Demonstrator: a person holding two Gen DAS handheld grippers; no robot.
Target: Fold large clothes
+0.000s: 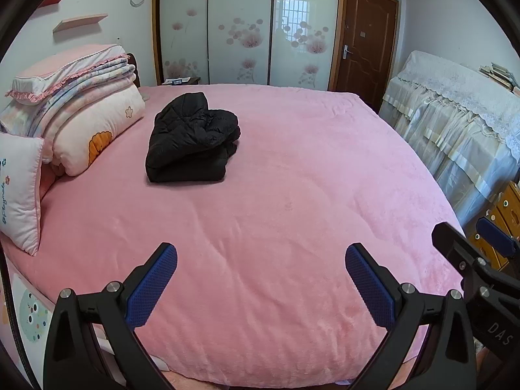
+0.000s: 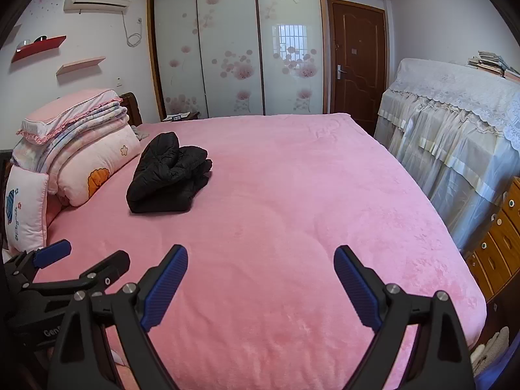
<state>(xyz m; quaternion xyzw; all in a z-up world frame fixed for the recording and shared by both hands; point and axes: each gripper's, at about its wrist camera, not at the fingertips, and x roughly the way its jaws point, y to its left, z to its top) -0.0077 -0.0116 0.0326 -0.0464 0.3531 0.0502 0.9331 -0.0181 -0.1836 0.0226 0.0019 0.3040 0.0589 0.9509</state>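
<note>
A black padded jacket (image 1: 191, 139) lies folded into a thick bundle on the pink bed (image 1: 292, 195), toward the far left near the pillows. It also shows in the right wrist view (image 2: 169, 175). My left gripper (image 1: 261, 253) is open and empty above the near part of the bed, far from the jacket. My right gripper (image 2: 261, 255) is open and empty too, beside the left one. The right gripper shows at the right edge of the left wrist view (image 1: 471, 237). The left gripper shows at the lower left of the right wrist view (image 2: 84, 256).
A stack of folded quilts and pillows (image 1: 74, 110) sits at the bed's left head end. A lace-covered piece of furniture (image 1: 455, 123) stands along the right side. A wooden drawer unit (image 2: 500, 240) stands near the right. A sliding wardrobe (image 1: 247, 26) and a brown door (image 1: 367, 39) are behind.
</note>
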